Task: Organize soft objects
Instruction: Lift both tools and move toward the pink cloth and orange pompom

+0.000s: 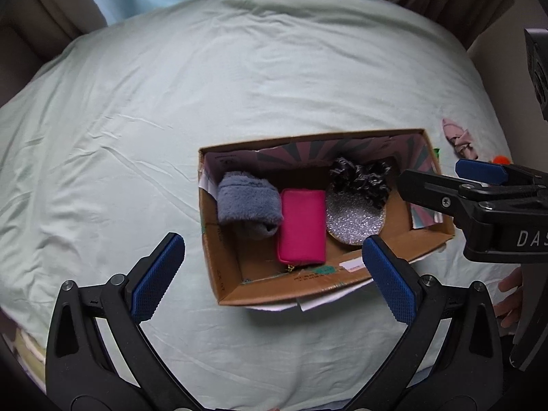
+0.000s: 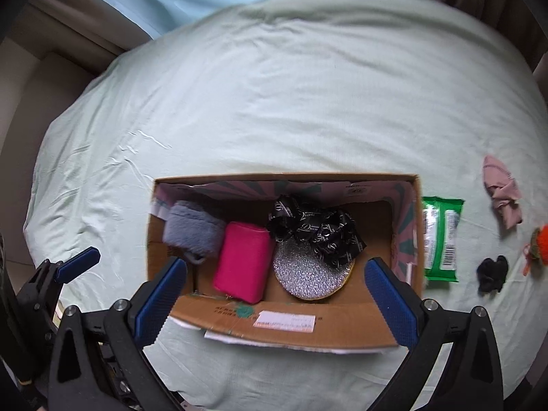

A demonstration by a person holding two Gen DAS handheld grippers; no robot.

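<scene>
An open cardboard box point(image 1: 226, 284) point(image 2: 342, 328) lies on the pale green bedsheet. Inside it are a grey fluffy cloth point(image 1: 246, 205) point(image 2: 191, 231), a pink pouch point(image 1: 303, 226) point(image 2: 245, 262), a silver glitter disc point(image 1: 352, 217) point(image 2: 308, 277) and a black printed ribbon bundle point(image 1: 363, 178) point(image 2: 315, 229). My left gripper point(image 1: 274, 277) is open and empty above the box's near side. My right gripper point(image 2: 277, 301) is open and empty over the box's near edge; it also shows in the left wrist view point(image 1: 452, 181) at the right.
Right of the box lie a green wipes packet point(image 2: 441, 236), a pink cloth point(image 2: 501, 188) point(image 1: 457, 135), a black scrunchie point(image 2: 493, 272) and an orange knitted item point(image 2: 539, 243). Beige upholstery and curtains border the bed at the back.
</scene>
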